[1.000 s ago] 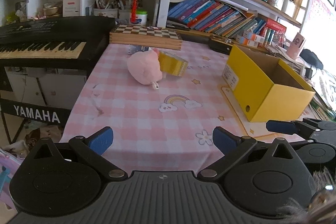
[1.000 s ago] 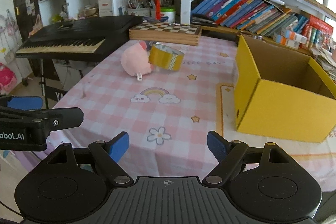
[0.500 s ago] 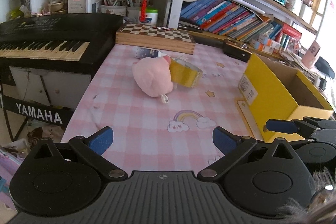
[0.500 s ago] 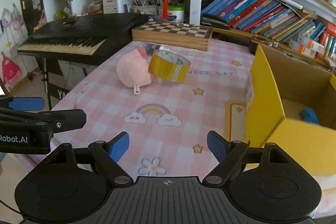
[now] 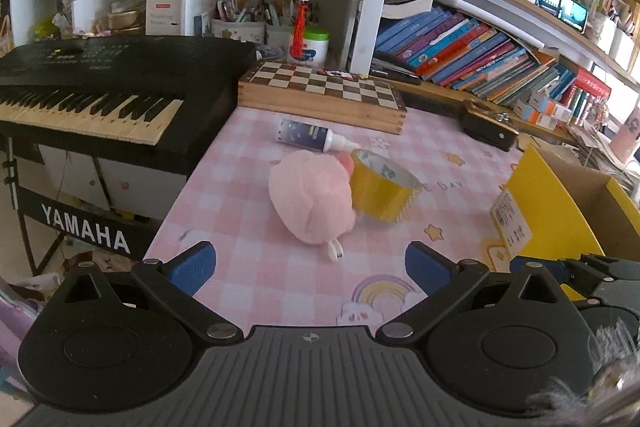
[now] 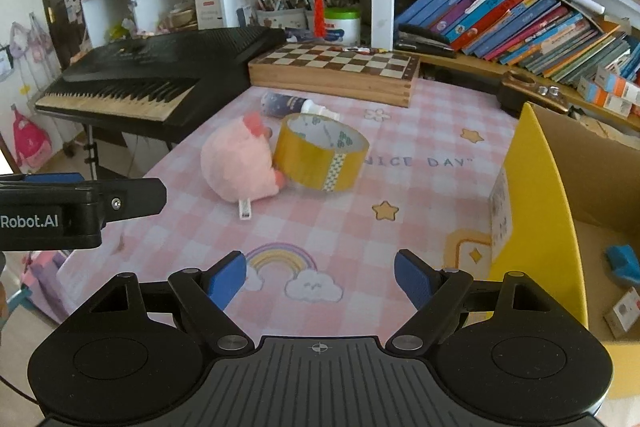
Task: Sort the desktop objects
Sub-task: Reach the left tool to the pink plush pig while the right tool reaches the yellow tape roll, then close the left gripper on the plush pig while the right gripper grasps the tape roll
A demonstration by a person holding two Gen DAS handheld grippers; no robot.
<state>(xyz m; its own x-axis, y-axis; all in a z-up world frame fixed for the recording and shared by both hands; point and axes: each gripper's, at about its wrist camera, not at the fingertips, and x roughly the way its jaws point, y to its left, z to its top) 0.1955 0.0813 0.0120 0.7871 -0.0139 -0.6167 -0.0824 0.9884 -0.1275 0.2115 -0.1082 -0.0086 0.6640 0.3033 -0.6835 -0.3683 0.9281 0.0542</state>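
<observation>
A pink plush toy [image 5: 310,197] lies on the pink checked tablecloth [image 5: 248,187], touching a yellow tape roll [image 5: 382,189]. A small dark bottle with a white tip [image 5: 306,139] lies behind them. An open yellow box [image 5: 560,211] stands at the right. My left gripper [image 5: 310,265] is open and empty, just short of the plush. My right gripper [image 6: 320,281] is open and empty, nearer the box [image 6: 560,211], with the plush [image 6: 240,163], tape [image 6: 320,157] and bottle [image 6: 286,105] ahead. A blue item [image 6: 622,263] and a small carton [image 6: 622,313] lie inside the box.
A wooden chessboard case [image 5: 324,97] sits at the table's far edge. A black Yamaha keyboard [image 5: 100,95] stands to the left. A dark case [image 5: 486,129] lies at the back right. Shelves of books [image 5: 480,55] rise behind. The left gripper shows at the right wrist view's left edge [image 6: 80,207].
Both grippers have moved forward over the table toward the plush and tape. The box interior has come into the right wrist view. Both stay open.
</observation>
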